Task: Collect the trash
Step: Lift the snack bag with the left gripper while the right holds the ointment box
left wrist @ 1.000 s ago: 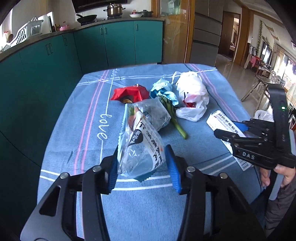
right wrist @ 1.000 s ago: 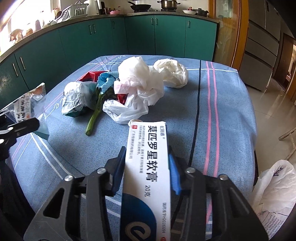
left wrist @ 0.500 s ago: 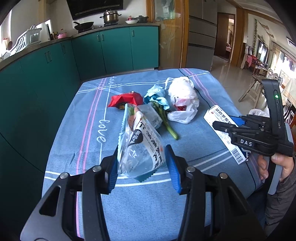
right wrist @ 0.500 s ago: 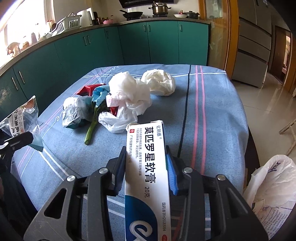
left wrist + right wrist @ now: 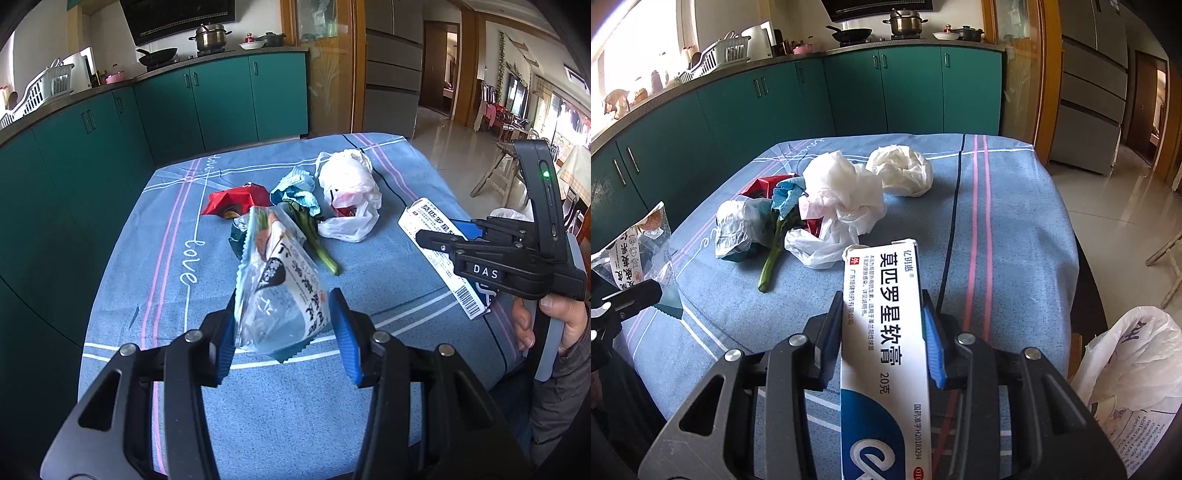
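Observation:
My left gripper point(image 5: 284, 332) is shut on a clear printed snack wrapper point(image 5: 280, 288), held upright above the blue tablecloth point(image 5: 155, 295). My right gripper point(image 5: 884, 332) is shut on a long white ointment box point(image 5: 882, 314); from the left wrist it shows as the right gripper point(image 5: 480, 254) with the box point(image 5: 436, 236) sticking out. Mid-table lies a trash pile: a red wrapper point(image 5: 236, 197), blue crumpled paper point(image 5: 295, 188), a white plastic bag point(image 5: 347, 195), a green stem point(image 5: 317, 247), a crumpled foil bag point(image 5: 738, 225) and a white tissue ball point(image 5: 901, 173).
A large white plastic bag point(image 5: 1137, 369) hangs past the table's near right corner. Teal cabinets point(image 5: 221, 99) run behind and to the left of the table. A grey fridge point(image 5: 1089, 92) and tiled floor lie to the right. A hand point(image 5: 554, 321) grips the right tool.
Both grippers keep their hold. The trash pile looks slightly farther off and more of the kitchen shows in both views; the ointment box stands a bit higher in the left wrist view.

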Available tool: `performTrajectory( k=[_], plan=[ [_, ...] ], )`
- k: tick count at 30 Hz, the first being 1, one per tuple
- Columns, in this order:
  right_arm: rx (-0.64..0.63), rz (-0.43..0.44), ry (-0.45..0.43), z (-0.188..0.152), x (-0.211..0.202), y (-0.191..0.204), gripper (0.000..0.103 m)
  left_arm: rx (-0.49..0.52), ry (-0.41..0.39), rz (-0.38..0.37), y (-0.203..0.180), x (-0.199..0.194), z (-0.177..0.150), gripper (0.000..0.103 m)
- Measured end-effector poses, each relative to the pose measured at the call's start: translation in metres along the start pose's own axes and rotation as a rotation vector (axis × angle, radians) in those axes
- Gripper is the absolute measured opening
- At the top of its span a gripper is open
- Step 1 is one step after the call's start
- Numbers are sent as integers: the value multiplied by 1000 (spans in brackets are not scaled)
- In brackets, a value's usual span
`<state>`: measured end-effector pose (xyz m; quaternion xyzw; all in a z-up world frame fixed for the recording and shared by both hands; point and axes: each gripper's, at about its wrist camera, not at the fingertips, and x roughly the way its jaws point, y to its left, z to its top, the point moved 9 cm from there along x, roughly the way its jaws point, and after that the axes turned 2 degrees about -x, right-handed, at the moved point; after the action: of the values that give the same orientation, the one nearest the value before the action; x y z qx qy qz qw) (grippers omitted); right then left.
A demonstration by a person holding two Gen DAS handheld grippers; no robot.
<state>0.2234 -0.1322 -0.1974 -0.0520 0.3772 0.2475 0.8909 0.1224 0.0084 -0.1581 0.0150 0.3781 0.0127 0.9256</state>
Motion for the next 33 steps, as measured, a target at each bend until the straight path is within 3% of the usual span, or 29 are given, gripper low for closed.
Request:
performTrajectory(
  k=[22,33],
  plan=[
    [15,-16,-14,-1,-6,-5,40,-6,0,-16,-4,1,0,47],
    [220,-55,-145,-3,-57,-70,40,23,-27,-90,-37,1,16,47]
  ],
)
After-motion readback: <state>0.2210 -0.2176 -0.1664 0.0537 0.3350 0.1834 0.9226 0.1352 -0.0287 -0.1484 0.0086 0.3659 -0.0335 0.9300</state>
